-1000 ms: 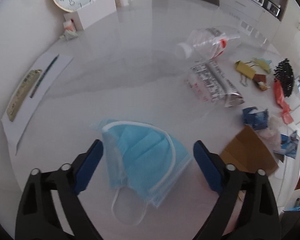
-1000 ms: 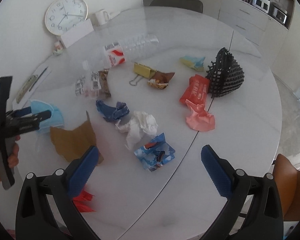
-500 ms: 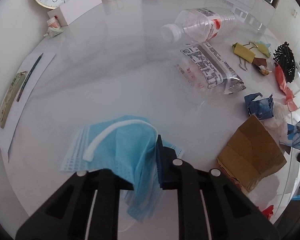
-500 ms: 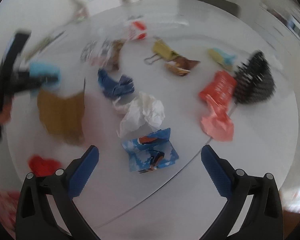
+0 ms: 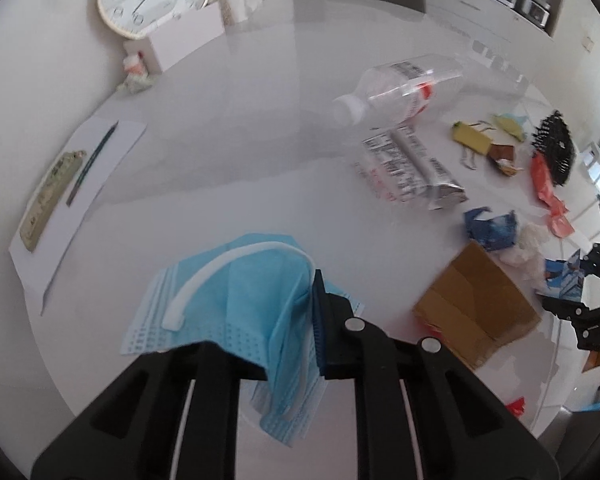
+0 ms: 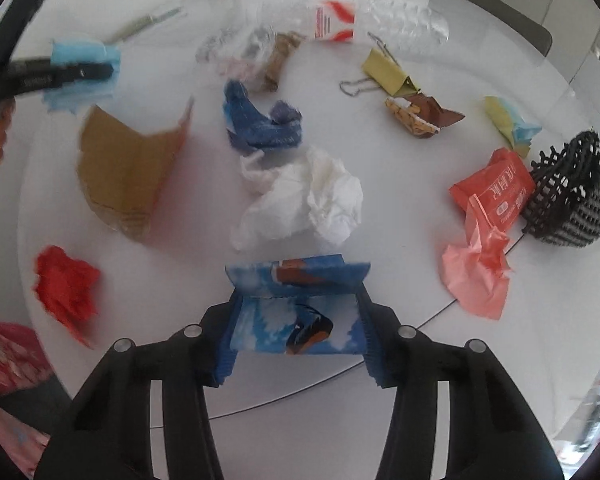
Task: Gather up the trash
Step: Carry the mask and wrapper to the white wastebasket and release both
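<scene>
Progress looks early: left claw [image 5: 288, 344] pinches the blue face mask [image 5: 240, 300], right claw [image 6: 296, 344] grips the blue printed wrapper [image 6: 296, 320]. Beyond, tissue [image 6: 304, 196], cardboard [image 6: 128, 168], red packet [image 6: 492, 188] and bottle [image 5: 404, 88] remain on the worktop [image 5: 260, 140].

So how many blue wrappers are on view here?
2: one blue wrapper sits between the right gripper fingers; the crumpled dark blue wrapper lies beyond the tissue. Others may be hidden.
</scene>
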A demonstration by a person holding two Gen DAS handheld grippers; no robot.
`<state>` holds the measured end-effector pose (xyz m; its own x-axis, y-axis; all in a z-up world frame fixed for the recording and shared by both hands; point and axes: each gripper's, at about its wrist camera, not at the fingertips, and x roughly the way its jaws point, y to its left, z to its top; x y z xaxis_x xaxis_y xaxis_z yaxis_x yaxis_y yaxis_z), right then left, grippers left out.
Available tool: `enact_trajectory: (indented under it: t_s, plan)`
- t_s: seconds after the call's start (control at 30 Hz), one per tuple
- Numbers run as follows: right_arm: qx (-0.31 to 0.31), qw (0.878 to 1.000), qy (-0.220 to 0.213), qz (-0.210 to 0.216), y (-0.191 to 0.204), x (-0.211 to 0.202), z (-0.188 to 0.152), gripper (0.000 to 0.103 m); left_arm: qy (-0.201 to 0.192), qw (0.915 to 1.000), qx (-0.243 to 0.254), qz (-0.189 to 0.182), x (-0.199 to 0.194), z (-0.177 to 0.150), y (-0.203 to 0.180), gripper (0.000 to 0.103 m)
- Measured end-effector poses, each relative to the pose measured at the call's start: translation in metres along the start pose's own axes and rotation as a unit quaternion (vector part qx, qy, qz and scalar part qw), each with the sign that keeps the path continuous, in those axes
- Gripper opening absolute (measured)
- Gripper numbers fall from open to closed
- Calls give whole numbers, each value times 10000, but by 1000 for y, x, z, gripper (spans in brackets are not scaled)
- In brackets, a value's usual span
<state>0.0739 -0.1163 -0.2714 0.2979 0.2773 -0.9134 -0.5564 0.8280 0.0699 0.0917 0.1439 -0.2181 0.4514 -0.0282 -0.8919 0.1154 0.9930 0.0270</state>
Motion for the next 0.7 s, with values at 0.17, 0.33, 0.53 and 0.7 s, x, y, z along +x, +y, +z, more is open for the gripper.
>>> enact_trajectory:
  t_s: [0.17, 0.33, 0.53, 0.7]
  plan:
    - [388, 9988, -290, -56, -2, -45, -21, 51, -185, 9988, 408, -179, -47, -3, -30, 13]
    - [1234, 9905, -526, -296, -7, -121, -67, 51, -187, 9903, 1046, -891, -115, -21, -95, 13]
    - [1931, 9771, -517, -727, 1, -189, -143, 51, 148, 9676, 1436, -2070, -164, -61, -182, 13]
    - [1962, 9759, -346, -894, 6, -184, -174, 51, 394, 9421, 1967, -2688, -178, -89, -256, 13]
